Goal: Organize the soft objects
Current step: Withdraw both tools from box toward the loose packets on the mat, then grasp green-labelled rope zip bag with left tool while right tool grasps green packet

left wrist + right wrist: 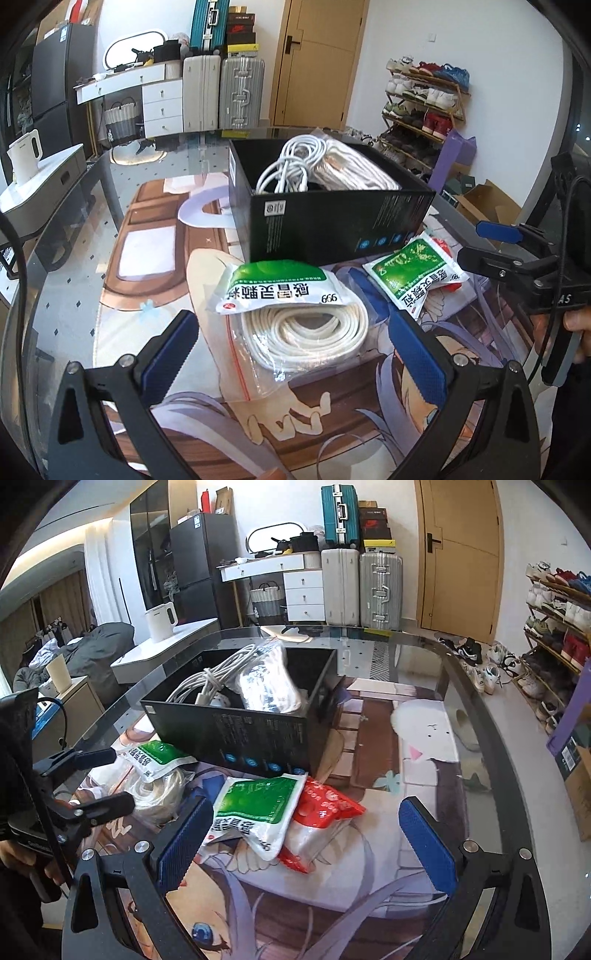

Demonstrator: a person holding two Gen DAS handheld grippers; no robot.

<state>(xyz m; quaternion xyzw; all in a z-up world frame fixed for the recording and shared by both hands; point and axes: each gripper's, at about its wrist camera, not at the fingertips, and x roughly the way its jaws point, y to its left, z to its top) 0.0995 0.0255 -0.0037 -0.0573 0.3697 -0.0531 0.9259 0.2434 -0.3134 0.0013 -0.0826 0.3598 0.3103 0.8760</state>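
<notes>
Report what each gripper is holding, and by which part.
Nothing is held. The left gripper stands open over the bagged cord; the right gripper stands open over the green packet.

left wrist view looks forward, low and near over the worktop (92, 206), toward the black box (332, 221) and door (317, 59). right wrist view faces likewise from further right. both share the box (251, 734), sachets and far wall.

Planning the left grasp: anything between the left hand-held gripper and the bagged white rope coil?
Partly. A green-and-white medicine sachet lies on the far edge of the clear zip bag of coiled white rope. The open left hand-held gripper has the bag's near side unobstructed.
</notes>
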